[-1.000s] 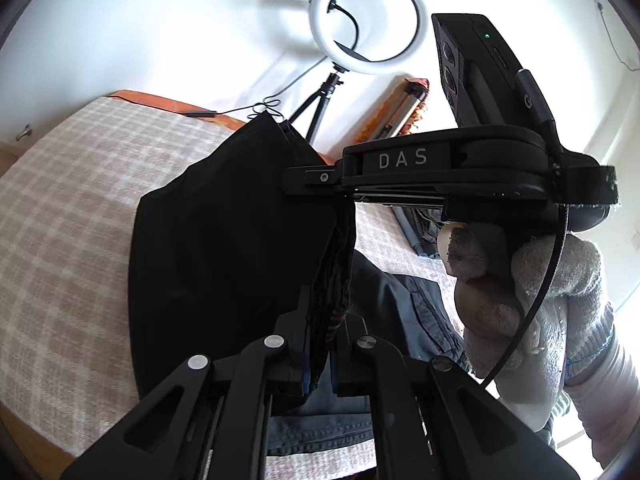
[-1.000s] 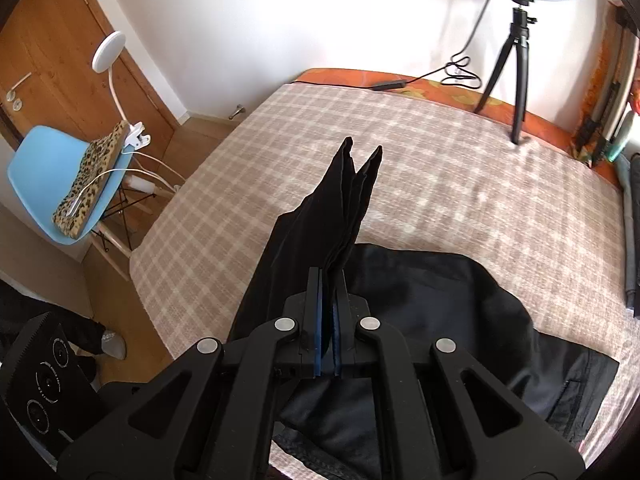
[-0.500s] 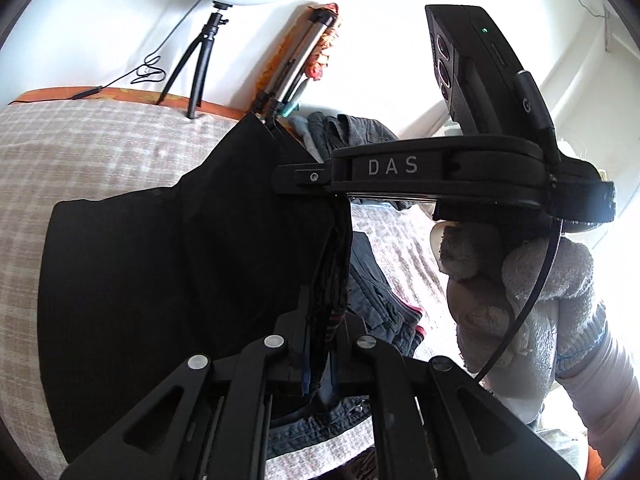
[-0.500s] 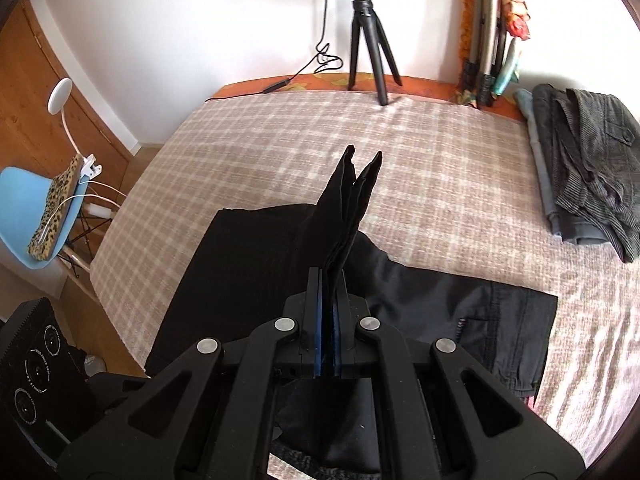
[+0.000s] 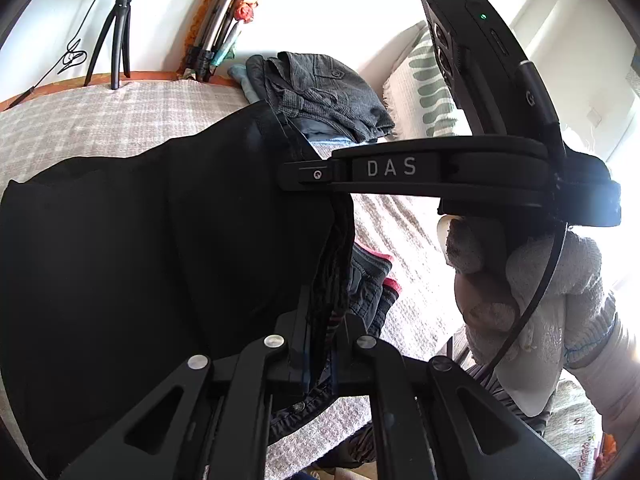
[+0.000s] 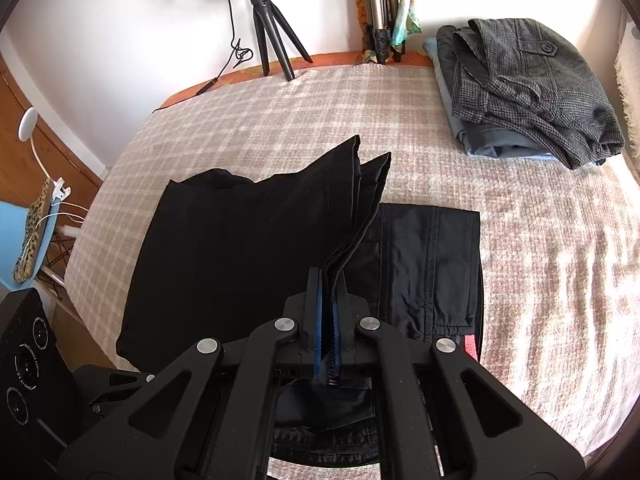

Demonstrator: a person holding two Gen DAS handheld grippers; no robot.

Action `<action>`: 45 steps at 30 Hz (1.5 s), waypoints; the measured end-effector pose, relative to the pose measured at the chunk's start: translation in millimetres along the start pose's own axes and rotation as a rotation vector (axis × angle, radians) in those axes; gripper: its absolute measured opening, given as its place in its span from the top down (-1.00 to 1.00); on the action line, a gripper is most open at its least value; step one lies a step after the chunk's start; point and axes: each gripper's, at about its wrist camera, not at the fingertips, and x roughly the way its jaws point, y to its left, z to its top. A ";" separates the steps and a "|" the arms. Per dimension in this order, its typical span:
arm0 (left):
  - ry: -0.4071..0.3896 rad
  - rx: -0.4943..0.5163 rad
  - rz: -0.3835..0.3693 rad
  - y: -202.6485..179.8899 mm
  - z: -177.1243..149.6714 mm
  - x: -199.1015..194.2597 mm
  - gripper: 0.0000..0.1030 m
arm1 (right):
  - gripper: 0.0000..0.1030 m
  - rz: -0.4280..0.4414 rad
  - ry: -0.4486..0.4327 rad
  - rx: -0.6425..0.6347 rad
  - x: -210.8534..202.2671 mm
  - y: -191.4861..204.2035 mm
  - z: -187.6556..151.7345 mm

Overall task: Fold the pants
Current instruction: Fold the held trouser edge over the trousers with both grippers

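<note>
Room: a bed [image 6: 540, 260] with a pale checked cover stands against a white wall; a ring light on a small tripod [image 6: 268, 32] stands at the far edge, and a blue chair [image 6: 24, 236] is off to the left.
Other clothes: a folded stack [image 6: 532, 92] with a grey tweed piece on top lies in the far right corner of the bed, well apart from the work.
Pants: the black pants [image 6: 240, 248] lie on the near half of the bed; a flat layer with seams [image 6: 432, 264] rests on the cover, and a second layer is lifted above it, its hem edges standing up towards the wall.
Left tool: the left tool [image 5: 324, 328] is closed tight on a bunched edge of the black cloth, which runs up between its fingers.
Right tool: the right tool [image 6: 328, 320] is likewise clamped on thin layers of the same cloth; a gloved hand [image 5: 520, 280] holds it, seen from the left camera.
Done: the pants appear already doubled leg on leg, and one end is picked up at two points.
In hand: probably the cross fold, bringing the lifted end over the flat part.
Left: the raised layer is not yet laid down; lowering it, letting go and smoothing seem to remain. Whether a further fold is needed I cannot tell.
</note>
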 end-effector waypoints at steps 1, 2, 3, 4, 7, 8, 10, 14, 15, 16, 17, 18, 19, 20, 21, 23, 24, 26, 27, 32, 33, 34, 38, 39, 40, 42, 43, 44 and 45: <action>0.007 0.005 0.002 -1.1 -1.2 2.7 0.93 | 0.91 -0.003 0.003 0.000 2.3 -1.8 -2.2; 0.013 0.006 0.004 -2.4 -2.0 4.5 0.93 | 0.91 -0.004 0.007 0.000 4.8 -3.8 -4.2; 0.019 0.006 0.006 -2.0 -2.8 7.6 0.93 | 0.91 -0.005 0.012 0.004 7.8 -6.2 -5.9; 0.025 0.004 0.008 -1.4 -3.6 9.6 0.93 | 0.91 -0.006 0.015 0.007 9.8 -8.2 -7.7; 0.047 0.001 0.016 -1.1 -5.9 13.8 0.93 | 0.91 -0.005 0.027 0.021 18.1 -15.1 -12.6; 0.052 0.011 0.029 -2.8 -8.4 14.5 0.93 | 0.91 -0.006 0.032 0.024 21.2 -16.8 -13.9; 0.079 0.043 0.061 -6.1 -11.5 19.0 0.93 | 0.91 -0.005 0.041 0.028 26.5 -19.1 -16.1; 0.113 0.038 0.076 -3.1 -17.0 25.1 0.91 | 0.91 0.017 0.059 0.040 31.6 -22.6 -22.2; 0.123 0.036 0.081 -2.2 -18.0 26.4 0.91 | 0.91 0.025 0.063 0.044 31.9 -24.4 -23.1; 0.131 0.030 0.076 -0.6 -18.8 27.4 0.91 | 0.91 0.032 0.066 0.046 31.9 -26.3 -24.4; 0.133 0.027 0.072 0.4 -19.5 26.7 0.91 | 0.91 0.036 0.068 0.045 31.8 -27.9 -25.4; 0.135 0.023 0.070 0.9 -20.2 25.8 0.91 | 0.91 0.038 0.069 0.041 31.4 -29.2 -26.3; 0.138 0.022 0.065 0.6 -20.6 24.2 0.91 | 0.91 0.040 0.068 0.037 31.4 -30.4 -27.4; 0.138 0.027 0.063 0.3 -21.1 22.6 0.91 | 0.91 0.039 0.066 0.033 31.5 -31.1 -27.6; 0.136 0.030 0.065 -0.1 -21.0 21.3 0.91 | 0.91 0.040 0.066 0.029 32.4 -31.4 -28.3; 0.135 0.031 0.066 0.4 -21.1 21.6 0.91 | 0.91 0.048 0.060 0.022 33.2 -31.3 -28.9; 0.135 0.034 0.067 0.5 -21.8 21.9 0.91 | 0.91 0.070 0.049 0.018 31.0 -32.1 -28.9; 0.141 0.034 0.068 1.3 -23.2 24.3 0.91 | 0.89 0.137 0.026 0.024 19.7 -38.7 -28.7; 0.142 0.032 0.065 1.7 -23.6 25.0 0.91 | 0.83 0.166 0.006 0.041 12.6 -44.6 -27.8; 0.147 0.035 0.063 2.2 -23.3 27.0 0.90 | -0.12 0.128 -0.136 0.169 -11.8 -94.1 -15.5; 0.148 0.032 0.064 2.8 -22.6 27.6 0.90 | -0.12 0.124 -0.128 0.194 -7.1 -103.8 -10.8; 0.149 0.030 0.063 2.8 -22.5 28.2 0.90 | -0.12 0.115 -0.113 0.203 -0.3 -109.7 -6.6; 0.151 0.038 0.070 0.6 -22.4 30.1 0.90 | -0.12 0.049 -0.018 0.194 38.6 -121.8 2.4; 0.150 0.043 0.073 0.3 -22.1 30.6 0.90 | -0.12 0.058 -0.002 0.194 47.0 -121.8 3.1; 0.151 0.047 0.075 -0.2 -22.3 30.7 0.90 | -0.16 0.072 -0.005 0.188 51.9 -119.9 4.2; 0.151 0.052 0.078 -1.0 -23.4 30.1 0.90 | -0.19 0.082 -0.016 0.159 55.1 -111.4 8.4; 0.150 0.054 0.078 -1.4 -23.6 30.1 0.90 | -0.05 0.087 -0.025 0.152 56.3 -107.7 9.7; 0.150 0.056 0.079 -2.3 -23.8 30.2 0.90 | 0.41 0.081 -0.028 0.142 56.0 -104.3 10.2; 0.150 0.056 0.080 -2.5 -23.8 30.1 0.90 | 0.62 0.072 -0.027 0.131 55.9 -100.7 9.8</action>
